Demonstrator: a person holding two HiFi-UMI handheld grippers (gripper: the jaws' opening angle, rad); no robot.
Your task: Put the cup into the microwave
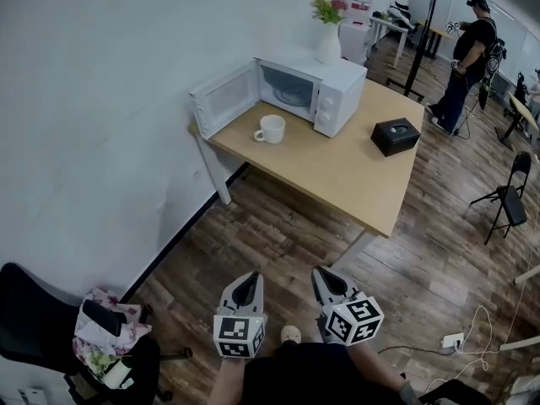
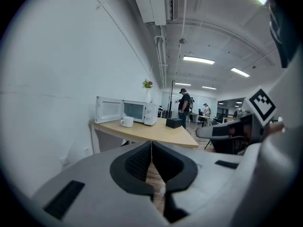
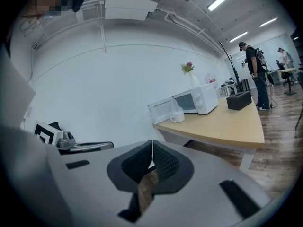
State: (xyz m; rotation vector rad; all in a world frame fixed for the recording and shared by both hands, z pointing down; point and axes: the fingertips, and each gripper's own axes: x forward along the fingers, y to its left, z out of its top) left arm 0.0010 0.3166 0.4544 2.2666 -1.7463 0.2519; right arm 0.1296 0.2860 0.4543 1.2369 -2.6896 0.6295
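Observation:
A white cup (image 1: 271,129) stands on the wooden table (image 1: 354,175) in front of the white microwave (image 1: 316,91), whose door (image 1: 223,99) hangs open to the left. The same cup (image 2: 127,122) and microwave (image 2: 138,112) show far ahead in the left gripper view, and the cup (image 3: 178,117) and microwave (image 3: 196,100) in the right gripper view. My left gripper (image 1: 246,288) and right gripper (image 1: 325,282) hover side by side over the floor, well short of the table. Both are shut with nothing in them.
A black box (image 1: 395,135) lies on the table's right part, and a vase of flowers (image 1: 328,29) stands on the microwave. A dark chair with clothes (image 1: 76,332) sits at my left by the wall. A person (image 1: 466,62) stands beyond the table; a folding chair (image 1: 509,197) is at the right.

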